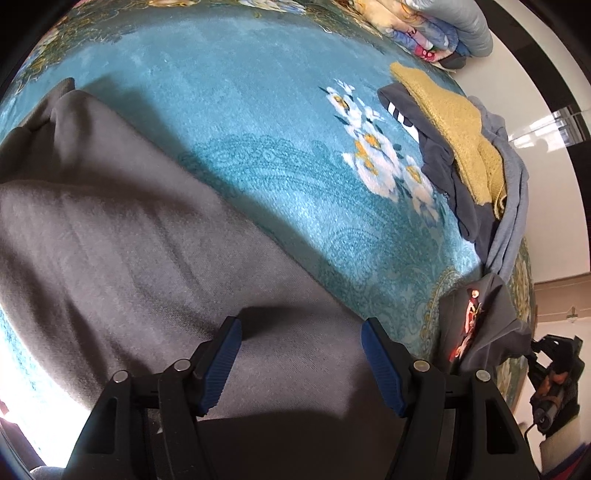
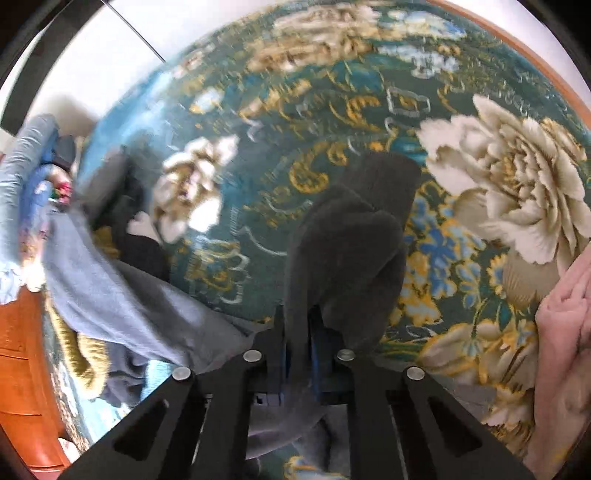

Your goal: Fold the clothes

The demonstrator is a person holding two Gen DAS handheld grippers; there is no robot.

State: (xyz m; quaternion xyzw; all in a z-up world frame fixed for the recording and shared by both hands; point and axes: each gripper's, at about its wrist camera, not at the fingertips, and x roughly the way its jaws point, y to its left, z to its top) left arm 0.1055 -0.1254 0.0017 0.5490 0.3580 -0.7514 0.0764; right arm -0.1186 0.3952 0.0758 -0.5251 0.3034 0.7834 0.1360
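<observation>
Spread across the near left of a teal floral carpet [image 1: 258,122]: one grey garment [image 1: 122,236], mostly flat, with broad soft creases and one loose end trailing far left. Above its near edge, the left gripper [image 1: 301,363], blue-padded jaws wide apart, nothing between them. In the right wrist view, the right gripper [image 2: 299,339] clamped tight on a dark grey fold of cloth [image 2: 347,243], bunched and lifted off the carpet; likely part of the same grey garment, though not certain from these views. Progress, as a judgement: mid-fold on this piece, or mid-unfurling to lay it out; either fits. At the right edge of the carpet, a loose heap: one mustard knit [image 1: 461,136] on top, one dark navy piece with white stripes [image 1: 443,162] beneath, one pale blue-grey garment [image 1: 513,206] draped down the side, none folded. Nearer on the right, one dark grey item with a red print [image 1: 476,325], looking roughly squared, possibly folded. At the far right corner, a stack of folded bedding or cloth [image 1: 443,29], count unclear. One pink fabric [image 2: 565,332] at the right of the right wrist view. So: at least three garments plainly left to fold.
</observation>
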